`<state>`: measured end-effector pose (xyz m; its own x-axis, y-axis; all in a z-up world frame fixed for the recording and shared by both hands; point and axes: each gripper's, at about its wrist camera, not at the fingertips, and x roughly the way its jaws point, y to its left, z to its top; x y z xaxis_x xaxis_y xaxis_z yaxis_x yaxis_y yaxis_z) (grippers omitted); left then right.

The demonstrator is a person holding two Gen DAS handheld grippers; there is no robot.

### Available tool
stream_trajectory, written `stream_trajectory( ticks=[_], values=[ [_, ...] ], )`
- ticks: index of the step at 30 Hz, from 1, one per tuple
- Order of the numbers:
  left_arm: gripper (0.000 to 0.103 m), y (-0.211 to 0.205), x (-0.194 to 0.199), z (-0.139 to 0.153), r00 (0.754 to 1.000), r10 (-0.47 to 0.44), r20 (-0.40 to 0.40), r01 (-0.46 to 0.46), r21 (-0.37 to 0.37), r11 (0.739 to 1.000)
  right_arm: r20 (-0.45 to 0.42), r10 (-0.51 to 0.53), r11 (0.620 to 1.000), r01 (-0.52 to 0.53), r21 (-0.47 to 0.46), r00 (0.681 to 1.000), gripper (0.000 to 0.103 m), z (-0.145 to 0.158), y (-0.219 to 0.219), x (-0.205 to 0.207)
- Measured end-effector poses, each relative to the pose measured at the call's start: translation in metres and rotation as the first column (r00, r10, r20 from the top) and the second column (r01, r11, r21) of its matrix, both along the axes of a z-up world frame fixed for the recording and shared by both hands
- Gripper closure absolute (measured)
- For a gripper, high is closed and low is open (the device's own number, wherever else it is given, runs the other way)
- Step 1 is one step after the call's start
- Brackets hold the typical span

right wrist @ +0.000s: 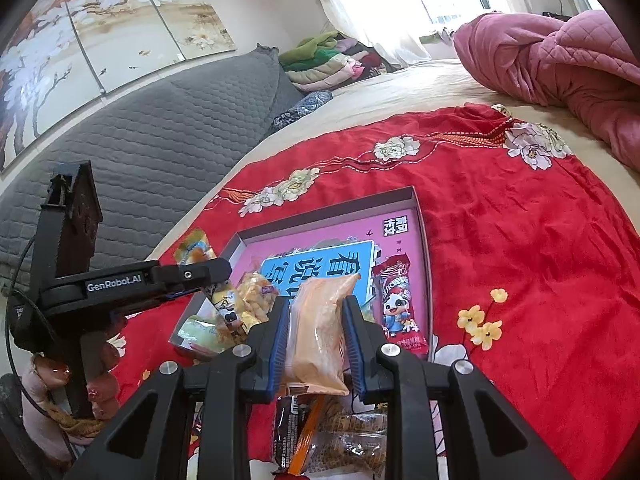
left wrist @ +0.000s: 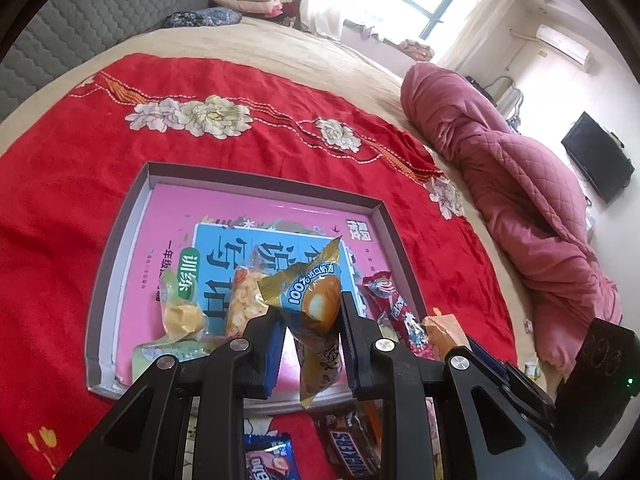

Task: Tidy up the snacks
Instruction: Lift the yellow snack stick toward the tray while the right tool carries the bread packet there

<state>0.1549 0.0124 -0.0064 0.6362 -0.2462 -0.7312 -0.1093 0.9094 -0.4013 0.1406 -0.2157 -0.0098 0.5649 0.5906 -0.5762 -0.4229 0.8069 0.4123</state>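
My left gripper (left wrist: 310, 340) is pinching a gold and blue egg packet (left wrist: 316, 312) across its middle, the blue pads pressed to either side of the bulge, and it hangs over the near edge of the tray (left wrist: 120, 240). My right gripper (right wrist: 316, 344) is clamped on a pale orange pouch (right wrist: 320, 328) at its waist, held just short of the tray's near side. Both packets look light and crinkly, with slick film that could slide, so I judge the filled middle the safest hold, not the flat sealed ends; the egg packet seems soft inside, so I would keep the squeeze gentle. At 6 o'clock below my left tool lie a Snickers bar (left wrist: 352, 452) and a blue wrapper (left wrist: 268, 456) on the red blanket (left wrist: 60, 220), not yet sorted. Further out in the tray, at 11 o'clock, sit a yellow-green sweet (left wrist: 180, 316) and a puffed snack bag (left wrist: 244, 304); at 1 o'clock lies a red panda packet (right wrist: 400, 304)
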Motion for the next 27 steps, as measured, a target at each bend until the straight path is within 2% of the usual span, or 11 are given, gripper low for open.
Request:
stream_trajectory(
  ticks=[18,27],
  values=[
    [0.077,-0.006,0.016,-0.012,1.0,0.007,-0.028,-0.007,0.008,1.0,-0.013,-0.005,1.0,0.005,-0.002,1.0,0.076,-0.006,0.001,0.012],
    [0.077,-0.004,0.017,-0.01,0.999,0.012,-0.032,-0.013,-0.013,1.0,-0.009,-0.006,1.0,0.006,-0.006,1.0,0.076,-0.007,0.003,0.019]
  ],
)
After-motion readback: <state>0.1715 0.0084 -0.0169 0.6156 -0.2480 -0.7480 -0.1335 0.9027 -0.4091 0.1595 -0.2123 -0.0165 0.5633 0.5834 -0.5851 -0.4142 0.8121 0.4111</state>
